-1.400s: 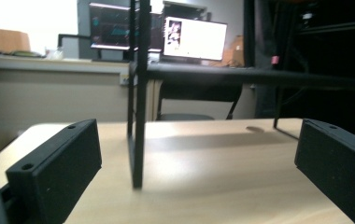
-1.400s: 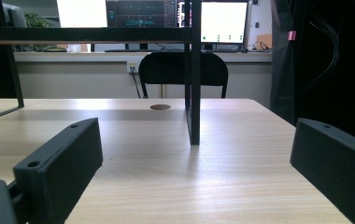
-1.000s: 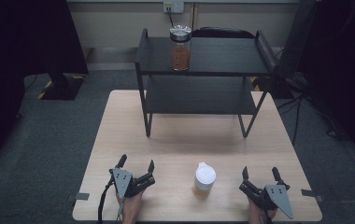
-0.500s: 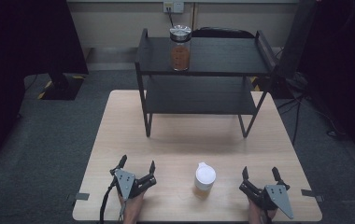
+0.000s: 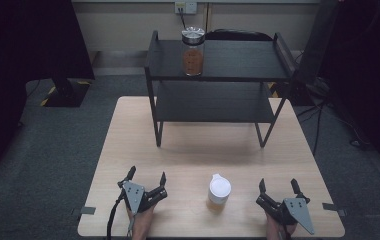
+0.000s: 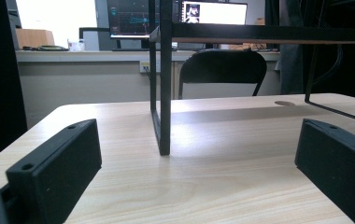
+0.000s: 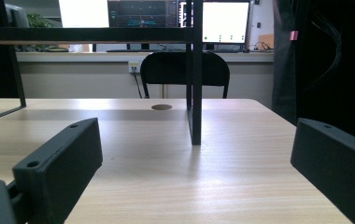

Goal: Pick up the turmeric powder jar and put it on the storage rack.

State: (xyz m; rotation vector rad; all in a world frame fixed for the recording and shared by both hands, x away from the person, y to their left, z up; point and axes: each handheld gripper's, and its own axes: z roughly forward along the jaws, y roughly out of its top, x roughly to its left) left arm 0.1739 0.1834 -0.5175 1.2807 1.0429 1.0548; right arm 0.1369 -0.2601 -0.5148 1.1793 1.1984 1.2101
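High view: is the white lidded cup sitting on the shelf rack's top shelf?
No. The white lidded cup stands on the wooden table between the left gripper and the right gripper; the top shelf carries the metal-lidded glass jar.

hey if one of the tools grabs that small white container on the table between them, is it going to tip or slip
The white container stands upright on the table and looks short for its width, so it probably resists tipping. Its smooth, rounded side may slip in flat jaws. It looks like light plastic, so a push would likely slide it; its contents cannot be seen.
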